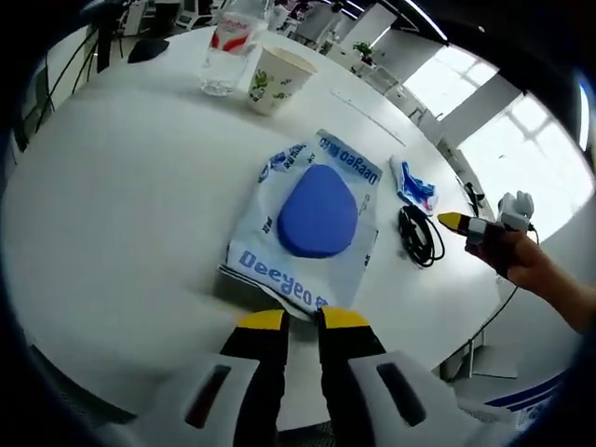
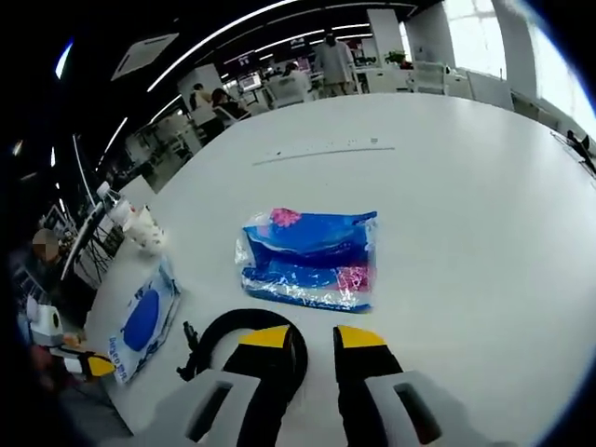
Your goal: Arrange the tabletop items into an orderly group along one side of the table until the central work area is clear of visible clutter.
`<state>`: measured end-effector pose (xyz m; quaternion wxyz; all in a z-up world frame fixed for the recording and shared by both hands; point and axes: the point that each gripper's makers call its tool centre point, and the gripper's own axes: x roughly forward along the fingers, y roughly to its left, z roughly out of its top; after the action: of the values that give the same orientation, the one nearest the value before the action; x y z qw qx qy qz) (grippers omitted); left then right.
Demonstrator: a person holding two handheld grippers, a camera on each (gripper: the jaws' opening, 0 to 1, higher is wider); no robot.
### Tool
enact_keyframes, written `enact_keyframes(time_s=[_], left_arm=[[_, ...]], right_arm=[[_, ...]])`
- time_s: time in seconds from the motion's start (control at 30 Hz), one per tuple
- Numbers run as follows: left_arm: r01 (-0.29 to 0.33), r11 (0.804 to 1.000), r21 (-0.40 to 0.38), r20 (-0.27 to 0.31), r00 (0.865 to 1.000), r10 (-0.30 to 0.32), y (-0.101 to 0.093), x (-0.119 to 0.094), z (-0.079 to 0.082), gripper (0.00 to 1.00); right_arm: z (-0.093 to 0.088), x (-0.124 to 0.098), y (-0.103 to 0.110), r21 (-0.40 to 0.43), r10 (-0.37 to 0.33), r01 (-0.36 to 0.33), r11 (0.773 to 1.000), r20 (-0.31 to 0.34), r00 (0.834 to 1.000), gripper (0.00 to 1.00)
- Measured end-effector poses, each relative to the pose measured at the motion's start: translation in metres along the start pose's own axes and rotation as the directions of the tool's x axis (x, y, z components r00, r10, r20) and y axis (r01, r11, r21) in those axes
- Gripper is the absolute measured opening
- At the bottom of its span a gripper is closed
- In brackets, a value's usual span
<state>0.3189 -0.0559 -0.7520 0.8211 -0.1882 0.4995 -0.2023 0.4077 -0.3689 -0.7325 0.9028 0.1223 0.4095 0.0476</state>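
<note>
A white Deeyeo wipes pack (image 1: 317, 219) with a blue oval lid lies just ahead of my left gripper (image 1: 303, 319), whose yellow-tipped jaws stand a narrow gap apart with nothing between them. A paper cup (image 1: 277, 79) and a water bottle (image 1: 226, 51) stand at the table's far side. Right of the pack lie a small blue packet (image 1: 414, 186) and a coiled black cable (image 1: 419, 235). My right gripper (image 2: 312, 337) is open above the cable (image 2: 233, 340), with the blue packet (image 2: 312, 256) just ahead. The wipes pack (image 2: 140, 321) and cup (image 2: 144, 228) sit to its left.
The round white table (image 1: 121, 205) has bare surface to the left. A dark object (image 1: 149, 48) sits near its far edge. A hand (image 1: 526, 265) holds my right gripper (image 1: 454, 222) over the table's right edge. Desks and chairs stand beyond.
</note>
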Motion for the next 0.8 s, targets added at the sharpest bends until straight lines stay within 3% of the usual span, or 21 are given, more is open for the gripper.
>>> enact_keyframes(time_s=[0.8], left_arm=[[0.033,0.999,-0.041,0.023,0.999,-0.032,0.009,-0.003,0.002,0.02]], right_arm=[[-0.020,0.002,0.047,-0.031,0.052,-0.052,0.998,-0.016,0.999,0.15]])
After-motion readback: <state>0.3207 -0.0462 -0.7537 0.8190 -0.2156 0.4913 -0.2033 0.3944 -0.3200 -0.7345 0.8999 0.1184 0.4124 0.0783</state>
